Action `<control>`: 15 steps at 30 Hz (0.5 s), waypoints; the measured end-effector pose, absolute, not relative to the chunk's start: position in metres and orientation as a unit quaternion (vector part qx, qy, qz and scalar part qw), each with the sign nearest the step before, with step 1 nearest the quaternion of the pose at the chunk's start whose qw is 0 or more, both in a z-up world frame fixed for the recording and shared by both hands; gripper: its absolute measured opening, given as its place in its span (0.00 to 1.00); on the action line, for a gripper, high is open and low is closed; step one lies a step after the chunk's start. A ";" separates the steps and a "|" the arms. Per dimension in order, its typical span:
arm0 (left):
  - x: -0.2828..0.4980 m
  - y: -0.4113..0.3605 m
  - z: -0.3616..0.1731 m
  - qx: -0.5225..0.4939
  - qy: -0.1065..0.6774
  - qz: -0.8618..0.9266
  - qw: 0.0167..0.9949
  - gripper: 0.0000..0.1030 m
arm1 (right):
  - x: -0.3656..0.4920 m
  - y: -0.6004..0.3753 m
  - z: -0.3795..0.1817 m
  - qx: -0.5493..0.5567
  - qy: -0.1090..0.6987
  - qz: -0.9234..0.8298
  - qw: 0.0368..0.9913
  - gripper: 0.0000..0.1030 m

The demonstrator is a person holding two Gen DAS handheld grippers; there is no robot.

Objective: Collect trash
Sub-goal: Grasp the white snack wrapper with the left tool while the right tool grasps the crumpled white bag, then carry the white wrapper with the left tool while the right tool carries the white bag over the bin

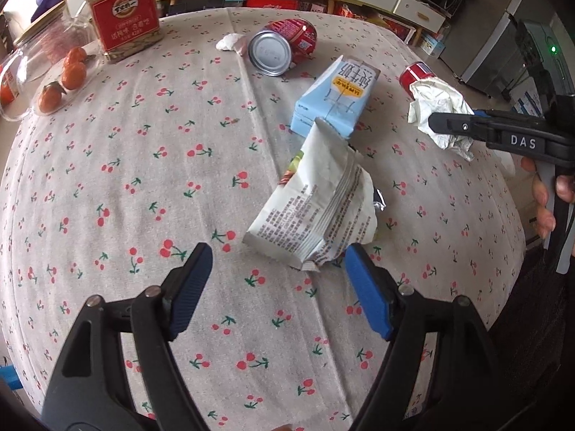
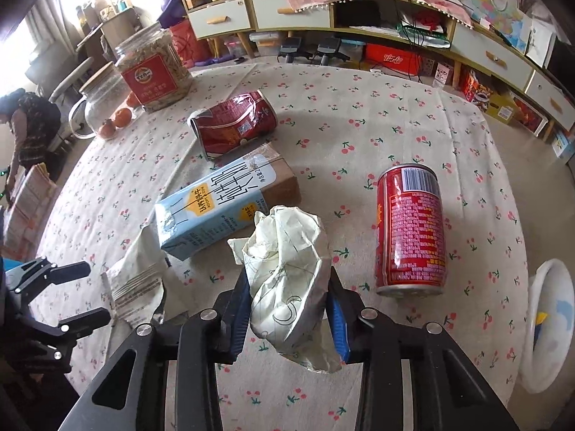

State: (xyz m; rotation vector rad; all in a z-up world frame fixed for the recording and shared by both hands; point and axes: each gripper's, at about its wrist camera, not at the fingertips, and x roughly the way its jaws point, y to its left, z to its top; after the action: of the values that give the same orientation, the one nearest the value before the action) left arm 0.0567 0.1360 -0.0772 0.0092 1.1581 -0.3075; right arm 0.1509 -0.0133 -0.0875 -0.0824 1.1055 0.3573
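My right gripper (image 2: 287, 276) is shut on a crumpled white paper ball (image 2: 284, 237), which sticks out above and below the blue pads. The same paper ball (image 1: 438, 107) shows in the left wrist view beside the right gripper (image 1: 436, 121). My left gripper (image 1: 278, 251) stands open just above the cherry-print tablecloth (image 1: 107, 179), at the near end of an empty white snack wrapper (image 1: 323, 197). A light-blue milk carton (image 2: 222, 201) lies flat behind the wrapper. A crushed red can (image 2: 233, 125) lies farther back, and a whole red can (image 2: 409, 230) lies to the right.
A seed jar with a red label (image 1: 122, 18), a glass jug (image 2: 97, 107) and oranges (image 1: 72, 72) stand at the far left. A small white tissue (image 1: 230, 41) lies by the crushed can. A white bin (image 2: 550, 323) sits off the table's right edge. A person (image 2: 28, 125) bends at far left.
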 end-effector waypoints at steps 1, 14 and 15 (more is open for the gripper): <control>0.058 0.131 -0.079 0.017 0.545 -0.151 0.824 0.75 | 0.149 -0.017 -0.086 -0.035 0.522 0.169 0.835 0.37; 0.066 0.095 -0.095 0.108 0.515 -0.166 0.834 0.75 | 0.132 -0.060 -0.078 -0.013 0.518 0.152 0.842 0.38; 0.064 0.091 -0.094 0.112 0.512 -0.164 0.836 0.75 | 0.132 -0.062 -0.078 -0.013 0.518 0.150 0.842 0.38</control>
State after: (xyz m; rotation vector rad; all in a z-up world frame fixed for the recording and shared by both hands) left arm 0.0640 0.0905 -0.0945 0.2369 1.0847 -0.3470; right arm 0.1317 -0.0615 -0.0776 -0.0267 1.0934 0.3178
